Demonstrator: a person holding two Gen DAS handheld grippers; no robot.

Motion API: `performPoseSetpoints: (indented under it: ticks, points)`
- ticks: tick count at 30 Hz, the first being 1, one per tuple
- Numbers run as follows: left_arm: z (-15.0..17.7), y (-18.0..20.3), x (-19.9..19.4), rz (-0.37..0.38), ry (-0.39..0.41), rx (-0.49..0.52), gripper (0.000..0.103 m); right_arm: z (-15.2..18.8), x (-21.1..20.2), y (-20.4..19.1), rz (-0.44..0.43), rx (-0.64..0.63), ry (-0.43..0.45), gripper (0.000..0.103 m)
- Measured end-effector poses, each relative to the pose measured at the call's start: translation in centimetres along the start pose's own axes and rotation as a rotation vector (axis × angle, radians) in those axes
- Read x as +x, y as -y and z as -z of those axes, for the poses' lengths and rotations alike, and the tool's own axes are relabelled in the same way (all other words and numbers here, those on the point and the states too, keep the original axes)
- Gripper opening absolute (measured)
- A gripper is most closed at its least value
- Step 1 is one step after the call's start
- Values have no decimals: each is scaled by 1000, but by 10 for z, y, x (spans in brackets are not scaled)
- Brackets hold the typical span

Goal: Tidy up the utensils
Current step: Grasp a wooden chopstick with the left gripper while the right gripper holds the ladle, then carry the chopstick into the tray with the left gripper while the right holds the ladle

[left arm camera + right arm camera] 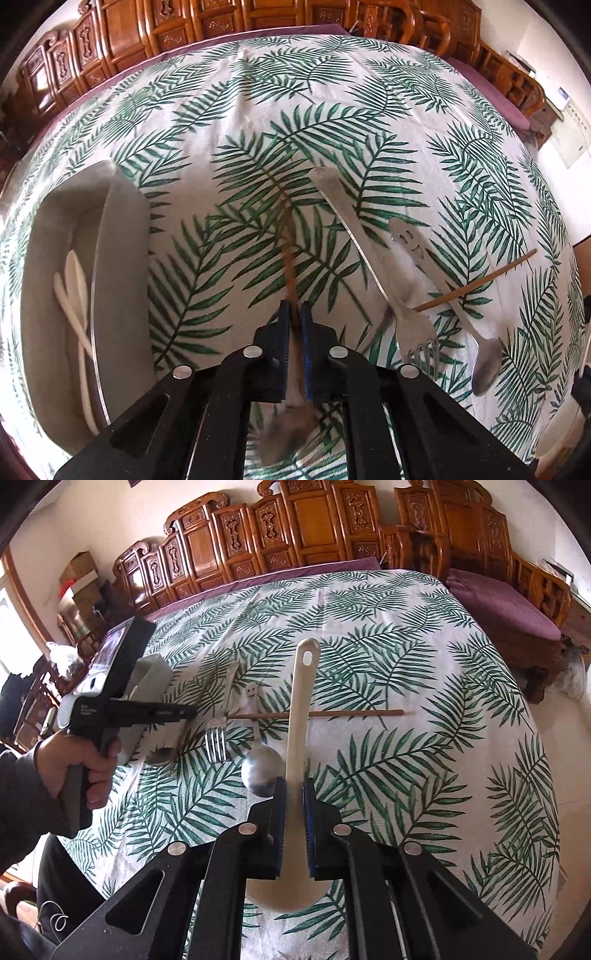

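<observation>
Left hand-held gripper [295, 310], lower centre of the left wrist view: clenched, a wooden-handled spoon [290, 258] being grasped by its handle, the blurred metal bowl being seen below the jaws at the bottom of the frame.

Right hand-held gripper [294, 786], lower centre of the right wrist view: clenched, a white ladle [300, 716] being grasped at the lower handle, its holed end pointing toward the upper centre and its bowl showing beneath the jaws.

Grey tray [122, 258], left of the left wrist view: being carried by the tabletop [229, 122], which is being covered by a palm-leaf cloth; white chopsticks [72, 295] being held inside it, crossed.

Fork [373, 266], right of centre in the left wrist view: lying on the cloth, tines toward the lower right.

Smiley-handled metal spoon [443, 284], just beside the fork: lying bowl-down toward the lower right.

Brown chopstick [476, 282]: lying across the smiley-handled metal spoon, one end touching the fork.

Person's left hand [85, 764], left edge of the right wrist view: being wrapped around the left tool's grip.

Carved wooden chairs [295, 535]: being shown along the top of both views
</observation>
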State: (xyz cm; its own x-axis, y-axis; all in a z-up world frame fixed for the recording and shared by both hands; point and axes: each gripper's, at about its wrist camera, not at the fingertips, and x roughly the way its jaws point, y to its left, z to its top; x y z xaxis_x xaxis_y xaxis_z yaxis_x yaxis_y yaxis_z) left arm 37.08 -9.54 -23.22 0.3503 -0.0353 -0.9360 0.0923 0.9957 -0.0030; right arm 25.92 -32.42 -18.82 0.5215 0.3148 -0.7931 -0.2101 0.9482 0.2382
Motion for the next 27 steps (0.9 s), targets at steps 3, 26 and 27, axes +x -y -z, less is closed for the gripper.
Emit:
performPoseSetpoints:
  ticks: [3,26,27]
  points:
    - [6,0,-11,-4,22,6,4,-1,-1,2,-4,9,3,11]
    - [50,11,-107,86,221,50,4,1,-1,-12,-34,-25,2,11]
    - [53,11,-111,99,230,52,4,1,-1,-13,-36,-30,4,11]
